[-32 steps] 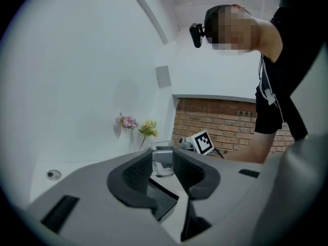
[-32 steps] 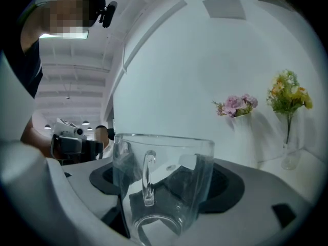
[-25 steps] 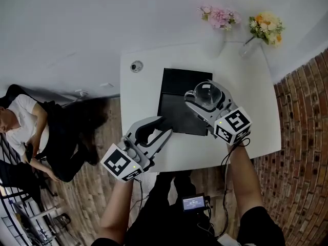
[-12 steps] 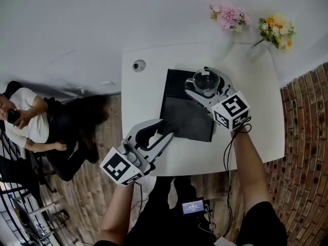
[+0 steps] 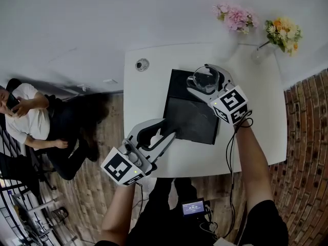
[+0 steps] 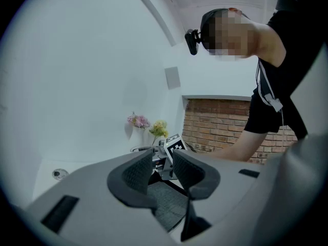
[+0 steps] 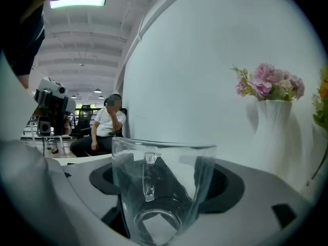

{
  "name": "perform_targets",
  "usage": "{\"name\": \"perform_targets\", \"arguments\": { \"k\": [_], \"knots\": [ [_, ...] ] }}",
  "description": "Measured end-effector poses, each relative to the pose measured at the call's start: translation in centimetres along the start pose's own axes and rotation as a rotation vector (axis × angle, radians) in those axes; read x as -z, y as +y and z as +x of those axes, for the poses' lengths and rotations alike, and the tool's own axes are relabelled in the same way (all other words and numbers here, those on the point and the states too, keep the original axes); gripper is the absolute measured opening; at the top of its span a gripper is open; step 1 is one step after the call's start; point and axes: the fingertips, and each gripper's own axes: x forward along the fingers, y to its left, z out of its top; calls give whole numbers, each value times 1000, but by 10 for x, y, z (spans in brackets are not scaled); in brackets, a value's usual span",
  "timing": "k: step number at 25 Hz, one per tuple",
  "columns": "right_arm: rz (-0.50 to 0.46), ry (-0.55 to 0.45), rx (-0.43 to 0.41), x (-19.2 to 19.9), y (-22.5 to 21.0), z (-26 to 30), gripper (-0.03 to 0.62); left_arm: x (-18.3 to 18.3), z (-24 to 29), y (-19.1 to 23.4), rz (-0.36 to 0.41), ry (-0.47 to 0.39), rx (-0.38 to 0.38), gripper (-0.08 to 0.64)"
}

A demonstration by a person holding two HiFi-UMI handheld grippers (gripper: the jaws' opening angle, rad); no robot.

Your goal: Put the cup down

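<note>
The right gripper [image 5: 207, 80] pinches a clear glass cup [image 5: 205, 80]: its jaws stand wide, one dark pad against each side of the glass, and in the right gripper view the cup sits upright between them with its handle [image 7: 148, 176] turned back toward the gripper's body. Seen from the head view, this gripper and its cup are over the far end of a black mat [image 5: 190, 118] that lies on a white table [image 5: 148, 99]; whether the cup's base touches the mat cannot be told. The left gripper [image 5: 168, 128] is nearer the person and to the left of the right one, well apart from it, with its tips reaching the mat's near left corner. Its jaws are spread a little with nothing between them; in the left gripper view only the mat and the other gripper's marker cube [image 6: 175, 143] show through the gap. Beyond the right gripper, at the far edge of the table, stand pink flowers [image 5: 235, 19] in a white vase [image 7: 271, 131], with yellow flowers [image 5: 284, 32] further to its right. A small round object [image 5: 142, 64] lies on the table beyond the left gripper and to the left of the right one. Far off to the left of the left gripper, away from the table, a seated person [image 5: 29, 121] in a white shirt is visible.
</note>
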Motion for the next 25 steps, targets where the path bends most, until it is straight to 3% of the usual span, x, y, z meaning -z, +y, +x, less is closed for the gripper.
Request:
{"name": "perform_targets", "arguments": {
  "k": [14, 25],
  "knots": [
    [-42, 73, -14, 11, -4, -8, 420, -1, -4, 0, -2, -6, -2, 114],
    [-52, 47, 20, 18, -4, -15, 420, -2, -4, -8, 0, -6, 6, 114]
  ]
}}
